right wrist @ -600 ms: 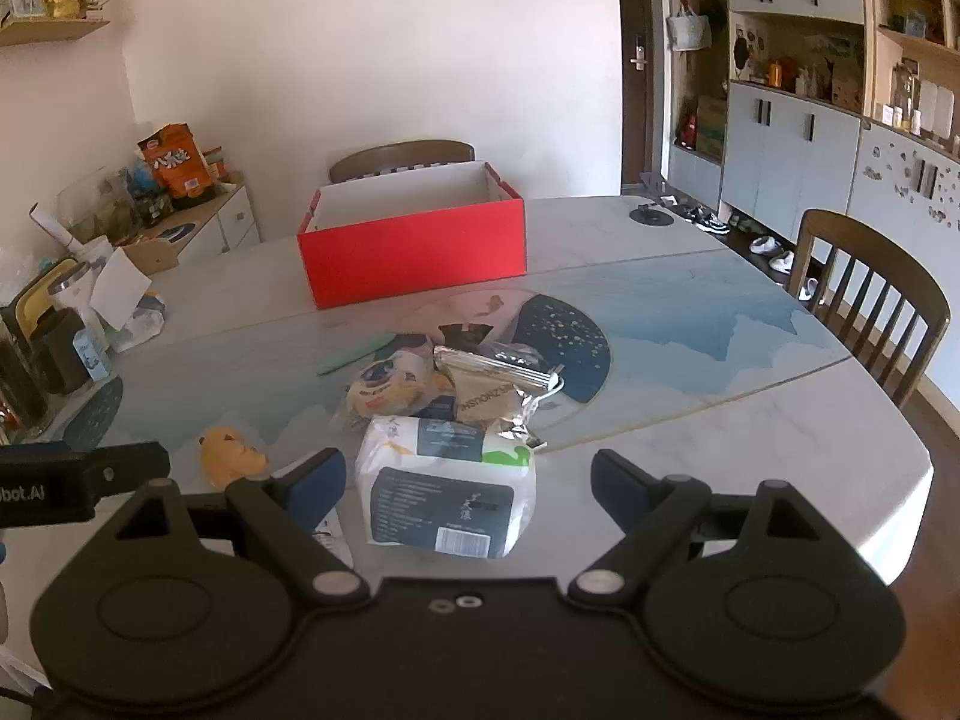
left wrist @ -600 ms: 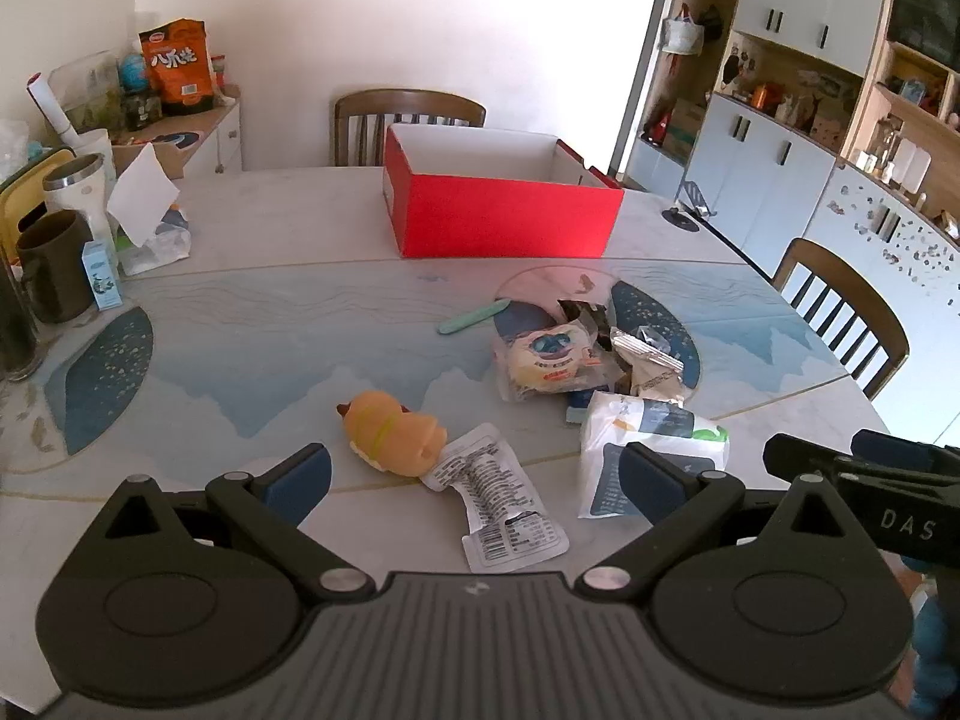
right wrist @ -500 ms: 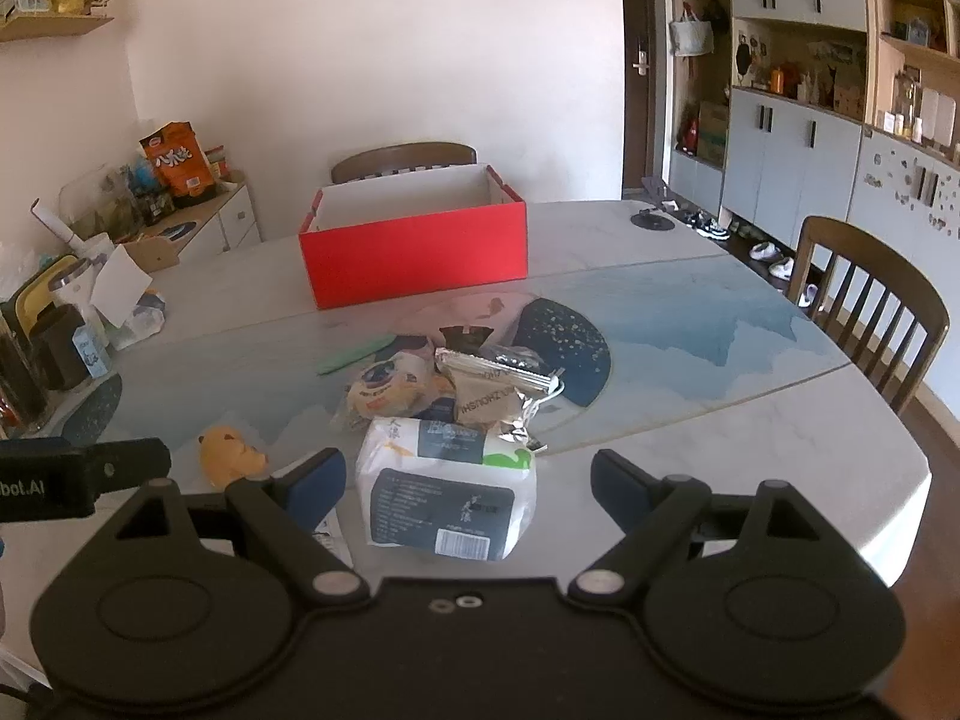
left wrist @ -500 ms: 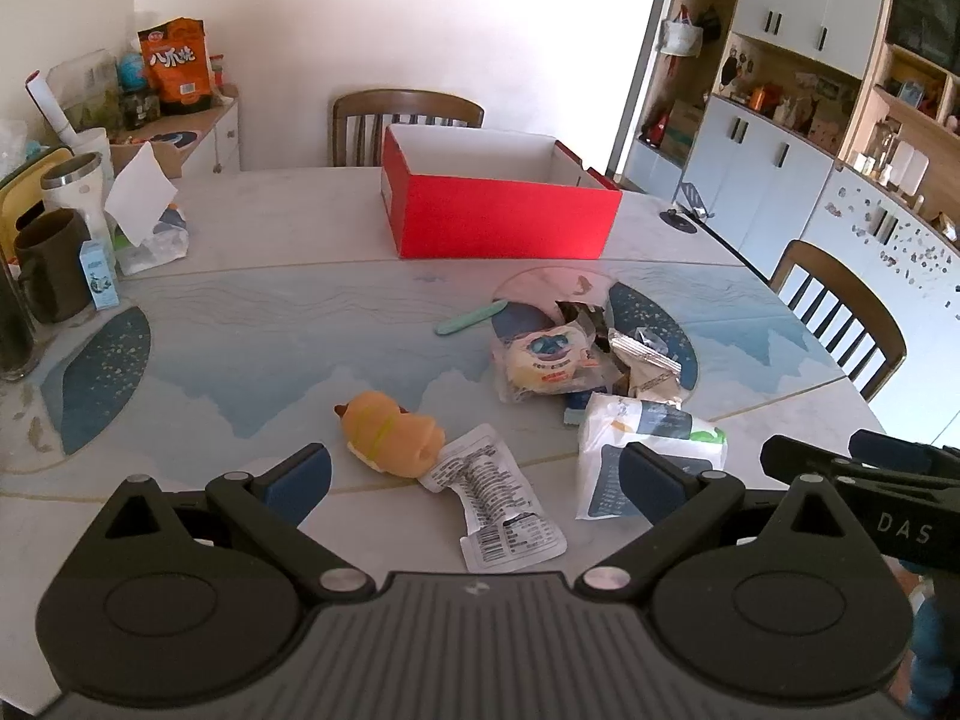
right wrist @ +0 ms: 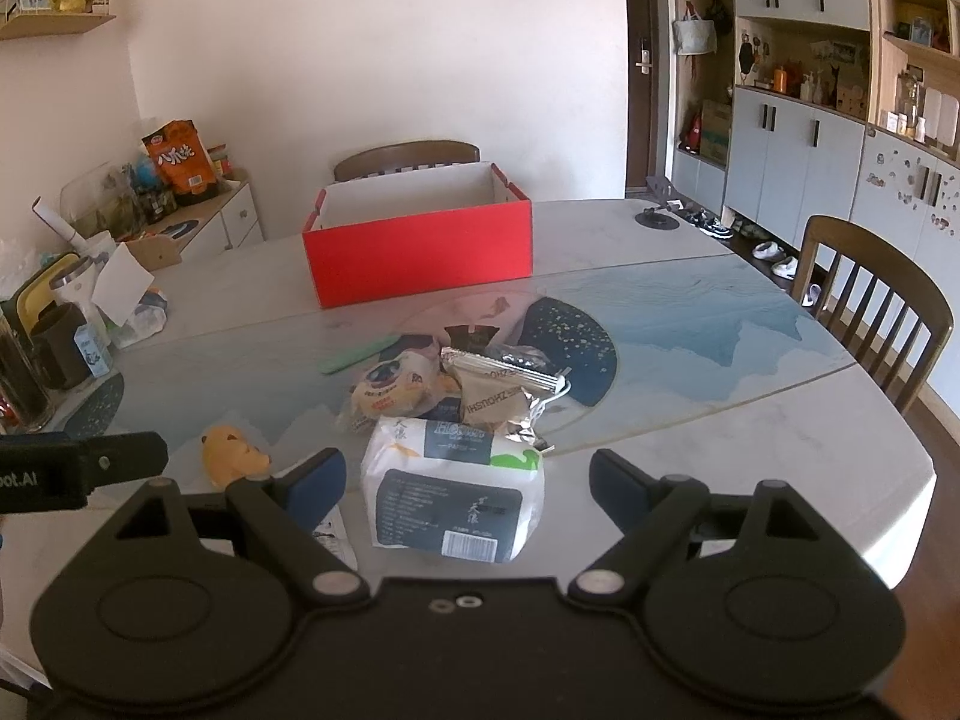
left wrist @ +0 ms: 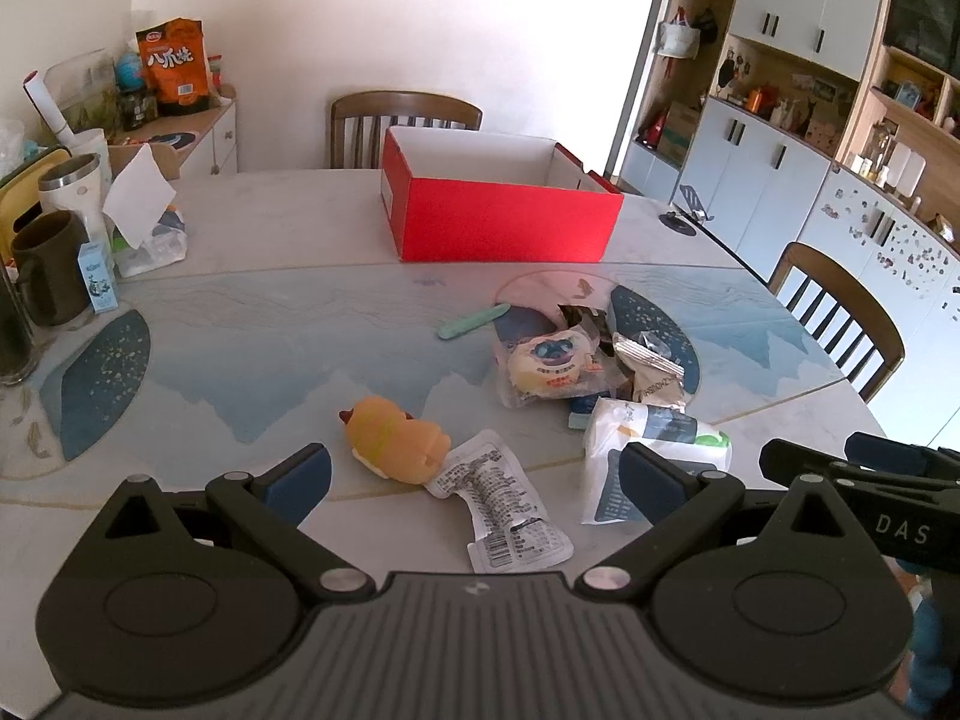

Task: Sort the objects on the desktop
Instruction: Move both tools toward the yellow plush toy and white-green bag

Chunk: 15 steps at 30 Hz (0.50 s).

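Change since earlier frame: nothing on the table (left wrist: 252,324) has shifted; both views have barely moved.
Left gripper (left wrist: 474,474): jaws spread wide, nothing between the pads, hanging over the near edge above the flat printed packet (left wrist: 501,507).
Right gripper (right wrist: 468,483): jaws spread wide, holding nothing; the white tissue pack (right wrist: 453,495) lies on the table between and below the fingers, untouched.
Yellow toy (left wrist: 393,438): on its side, just left of the printed packet, touching its corner.
Snack pile: wrapped round bun (left wrist: 543,363) and foil pouch (right wrist: 501,399) heaped together mid-table, just beyond the tissue pack.
Green strip (left wrist: 471,324): flat, left of the pile, apart from it.
Red box (left wrist: 501,222): open-topped, at the far side, its floor not visible; the pile sits between it and the grippers.
Left edge clutter: mugs (left wrist: 48,267), small carton (left wrist: 99,276), tissue bag (left wrist: 147,240).
Chairs: one behind the box (left wrist: 405,120), one at right (right wrist: 870,300).
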Each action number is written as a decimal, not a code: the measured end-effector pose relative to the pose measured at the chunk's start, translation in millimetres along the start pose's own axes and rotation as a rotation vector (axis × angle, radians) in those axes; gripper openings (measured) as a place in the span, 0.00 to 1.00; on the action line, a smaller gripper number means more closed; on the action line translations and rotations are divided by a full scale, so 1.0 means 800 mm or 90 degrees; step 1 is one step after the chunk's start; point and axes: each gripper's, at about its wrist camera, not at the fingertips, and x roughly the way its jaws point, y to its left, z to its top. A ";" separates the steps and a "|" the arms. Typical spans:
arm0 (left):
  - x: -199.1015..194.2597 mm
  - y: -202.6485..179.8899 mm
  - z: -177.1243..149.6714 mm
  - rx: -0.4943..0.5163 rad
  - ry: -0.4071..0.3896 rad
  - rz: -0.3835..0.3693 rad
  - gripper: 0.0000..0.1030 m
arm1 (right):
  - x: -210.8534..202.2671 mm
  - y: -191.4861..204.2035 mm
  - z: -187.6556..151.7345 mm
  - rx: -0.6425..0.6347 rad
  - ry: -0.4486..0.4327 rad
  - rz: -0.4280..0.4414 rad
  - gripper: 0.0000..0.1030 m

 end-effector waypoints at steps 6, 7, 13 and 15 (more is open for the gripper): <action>0.006 0.007 0.005 -0.005 0.004 0.008 1.00 | 0.011 -0.002 0.001 -0.002 0.005 0.003 0.85; 0.007 0.006 0.006 -0.005 0.005 0.008 1.00 | 0.013 -0.003 0.001 -0.003 0.006 0.003 0.85; 0.024 0.005 0.010 -0.008 0.008 0.020 1.00 | 0.029 -0.007 0.004 -0.012 0.012 0.012 0.85; 0.031 0.005 0.012 -0.009 0.009 0.029 1.00 | 0.036 -0.009 0.005 -0.015 0.016 0.020 0.85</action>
